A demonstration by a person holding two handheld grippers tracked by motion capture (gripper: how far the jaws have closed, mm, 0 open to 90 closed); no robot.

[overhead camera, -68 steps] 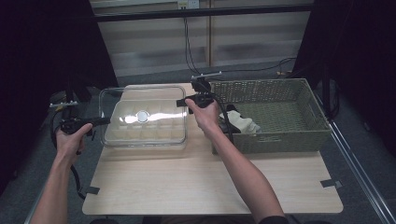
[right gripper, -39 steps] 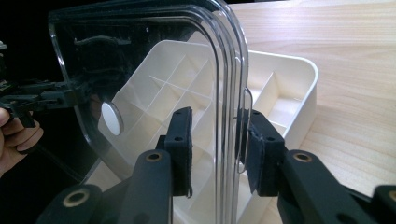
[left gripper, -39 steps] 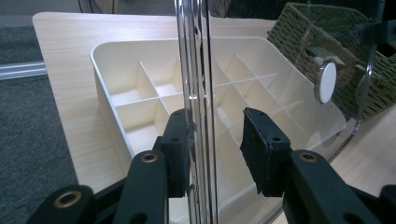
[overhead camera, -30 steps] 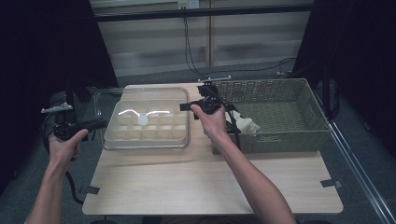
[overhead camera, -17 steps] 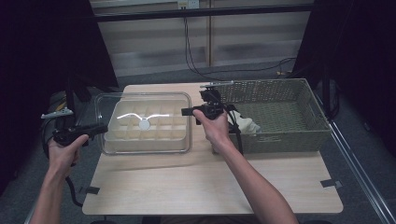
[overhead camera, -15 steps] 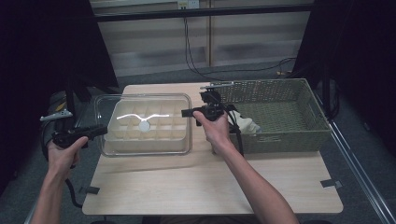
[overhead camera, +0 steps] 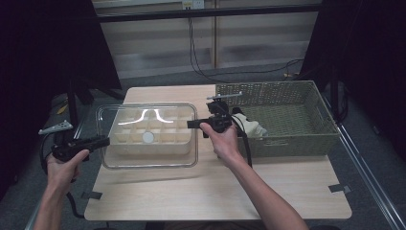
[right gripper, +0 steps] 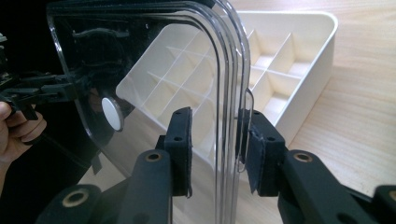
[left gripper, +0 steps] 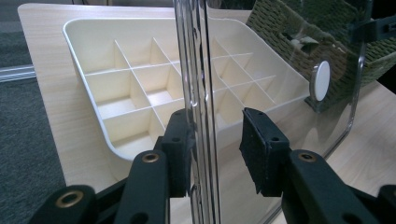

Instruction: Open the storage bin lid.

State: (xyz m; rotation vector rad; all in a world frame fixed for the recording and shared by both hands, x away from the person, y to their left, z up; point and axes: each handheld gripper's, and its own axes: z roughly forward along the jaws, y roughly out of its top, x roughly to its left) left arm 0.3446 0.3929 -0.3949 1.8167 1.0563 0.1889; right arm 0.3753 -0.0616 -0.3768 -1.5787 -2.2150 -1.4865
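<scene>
A clear plastic lid (overhead camera: 165,160) with a white knob (overhead camera: 148,138) hangs just above a cream tray (overhead camera: 184,143) of small compartments on the wooden table (overhead camera: 215,191). My left gripper (overhead camera: 103,141) is shut on the lid's left rim, and my right gripper (overhead camera: 191,123) is shut on its right rim. In the left gripper view the lid (left gripper: 201,56) stands edge-on between the pads of the left gripper (left gripper: 215,135), with the tray (left gripper: 93,42) behind. In the right gripper view the right gripper (right gripper: 217,144) clamps the lid (right gripper: 154,56) over the tray (right gripper: 322,51).
A green wicker basket (overhead camera: 287,143) stands at the right of the table with a white crumpled item (overhead camera: 249,124) in its left end. Bare wood lies at the front of the table. Tape strips mark the table's front corners (overhead camera: 339,188).
Both hands have carried the lid toward the near side of the table and slightly lower. The tray has stayed in place.
</scene>
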